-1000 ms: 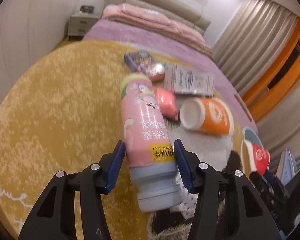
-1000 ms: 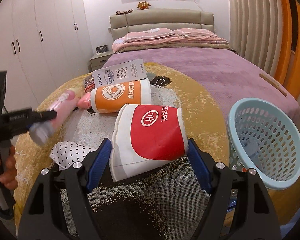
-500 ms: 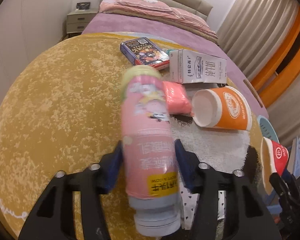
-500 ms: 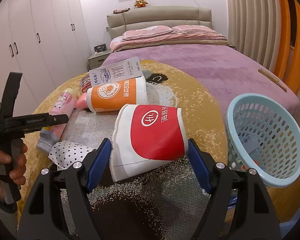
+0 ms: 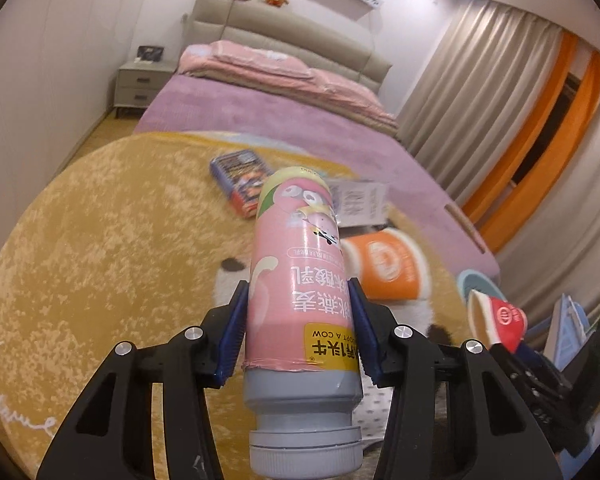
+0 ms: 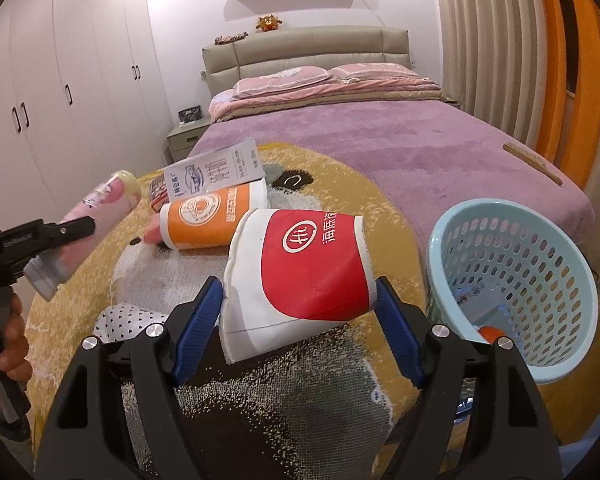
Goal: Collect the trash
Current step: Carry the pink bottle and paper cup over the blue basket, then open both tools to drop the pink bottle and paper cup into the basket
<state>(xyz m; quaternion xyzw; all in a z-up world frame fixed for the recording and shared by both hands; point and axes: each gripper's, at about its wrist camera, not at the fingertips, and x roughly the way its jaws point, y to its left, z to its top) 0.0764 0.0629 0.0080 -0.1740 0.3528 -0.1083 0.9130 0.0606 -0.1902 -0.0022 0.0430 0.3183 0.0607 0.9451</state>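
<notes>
A pink drink bottle (image 5: 296,248) with a grey cap is pinched at its lower body by my left gripper (image 5: 296,300), cap toward the camera, lifted clear of the yellow rug (image 5: 100,240). The right wrist view shows that bottle (image 6: 104,200) at the far left. My right gripper (image 6: 298,286) is shut on a crumpled red and white paper cup (image 6: 308,256) lying sideways between the pads. A light blue mesh basket (image 6: 496,205) stands just right of the cup, with some small items at its bottom.
On the rug lie an orange paper cup (image 6: 204,216), a white carton (image 6: 216,170), a blue and red box (image 5: 244,176), a pink packet (image 6: 152,234) and a polka-dot wrapper (image 6: 120,320). A purple bed (image 6: 380,140) lies behind, wardrobes on the left, curtains on the right.
My left gripper has raised the pink bottle off the rug and tipped its far end upward. The right gripper and its cup have stayed in place.
</notes>
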